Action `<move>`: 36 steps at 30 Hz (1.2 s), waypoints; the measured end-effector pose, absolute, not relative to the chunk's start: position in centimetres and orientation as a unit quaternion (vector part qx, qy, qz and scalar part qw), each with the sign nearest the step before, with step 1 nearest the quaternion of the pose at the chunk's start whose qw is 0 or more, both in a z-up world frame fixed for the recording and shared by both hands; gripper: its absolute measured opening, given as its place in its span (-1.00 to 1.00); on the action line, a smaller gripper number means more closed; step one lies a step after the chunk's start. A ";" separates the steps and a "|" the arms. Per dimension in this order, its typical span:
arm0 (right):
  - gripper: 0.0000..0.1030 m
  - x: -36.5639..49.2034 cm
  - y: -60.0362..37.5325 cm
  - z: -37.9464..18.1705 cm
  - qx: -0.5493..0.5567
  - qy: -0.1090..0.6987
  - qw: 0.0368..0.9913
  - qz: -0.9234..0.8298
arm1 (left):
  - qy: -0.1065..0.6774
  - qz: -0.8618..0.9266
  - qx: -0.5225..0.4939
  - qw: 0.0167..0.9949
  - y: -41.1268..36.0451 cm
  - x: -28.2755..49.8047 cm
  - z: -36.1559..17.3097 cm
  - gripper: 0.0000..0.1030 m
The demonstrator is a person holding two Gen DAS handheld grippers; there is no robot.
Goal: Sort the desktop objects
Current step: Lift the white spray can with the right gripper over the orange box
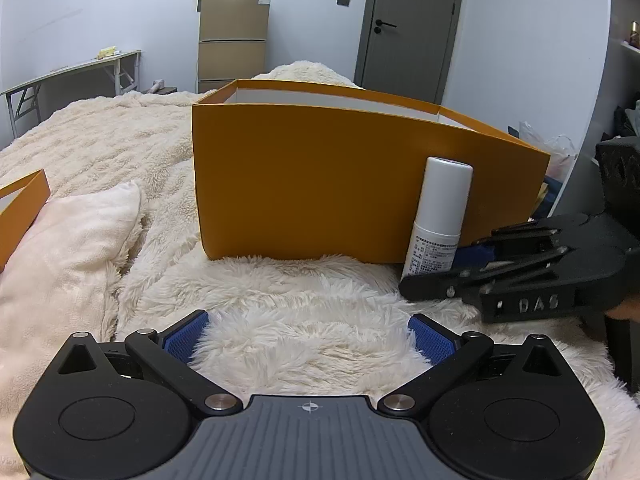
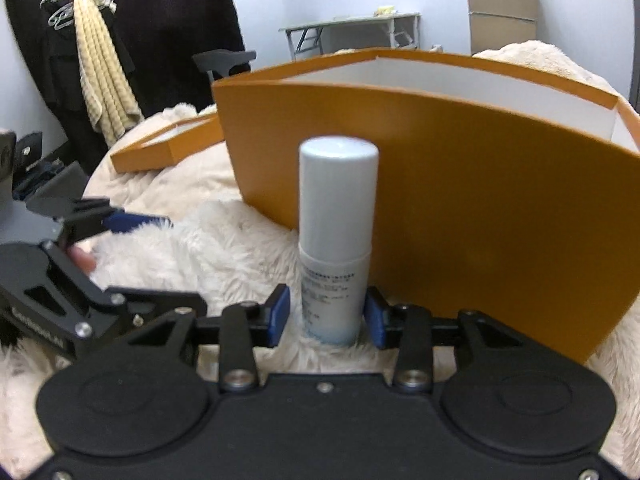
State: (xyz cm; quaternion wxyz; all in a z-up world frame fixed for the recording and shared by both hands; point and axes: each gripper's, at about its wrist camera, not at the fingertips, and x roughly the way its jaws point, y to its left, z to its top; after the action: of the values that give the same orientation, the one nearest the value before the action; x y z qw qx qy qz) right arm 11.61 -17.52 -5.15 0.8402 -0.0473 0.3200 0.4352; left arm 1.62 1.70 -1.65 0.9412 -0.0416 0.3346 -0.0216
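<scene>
Bottle (image 2: 335, 240) stands between right hand-held gripper (image 2: 327, 316) pads, contact unclear; left hand-held gripper (image 1: 310, 334) gapes wide.

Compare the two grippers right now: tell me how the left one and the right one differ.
1. The left gripper is spread wide open; the right gripper is nearly closed around the white bottle.
2. The left gripper has only fluffy blanket between its fingers; the right gripper has the upright bottle's base between its pads.
3. The left gripper faces the orange box squarely; the right gripper sits beside the box's wall.

Both have blue pads and black linkages.
</scene>
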 end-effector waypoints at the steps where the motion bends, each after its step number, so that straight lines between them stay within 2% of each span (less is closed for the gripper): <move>1: -0.24 11.7 -17.6 -5.1 -0.044 0.318 0.841 0.435 | 0.334 -0.021 -0.042 0.941 1.7 1.6 -1.7 1.00; 5: -0.37 11.8 -17.6 -5.1 -0.035 0.318 0.842 0.434 | 0.334 -0.021 -0.041 0.941 1.6 1.6 -1.7 1.00; 13: -0.38 11.8 -17.7 -4.7 -0.029 0.310 0.849 0.427 | 0.334 -0.022 -0.043 0.941 1.6 1.6 -1.7 1.00; 22: -0.38 10.8 -20.2 -1.7 -0.007 0.263 0.870 0.417 | 0.334 -0.023 -0.043 0.941 1.5 1.6 -1.6 1.00; 30: -0.38 13.0 -23.8 4.0 0.046 0.243 0.866 0.434 | 0.334 -0.024 -0.045 0.941 1.6 1.6 -1.7 1.00; 36: -0.38 17.8 -23.7 11.2 -0.013 0.252 0.893 0.372 | 0.334 -0.025 -0.045 0.941 1.6 1.8 -1.8 1.00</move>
State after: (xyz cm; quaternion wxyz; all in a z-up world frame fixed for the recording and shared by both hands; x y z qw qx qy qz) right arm 17.83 -23.75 11.18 0.8932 -0.0130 0.2518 0.3723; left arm 1.83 1.64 -1.76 0.9412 -0.0449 0.3338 -0.0252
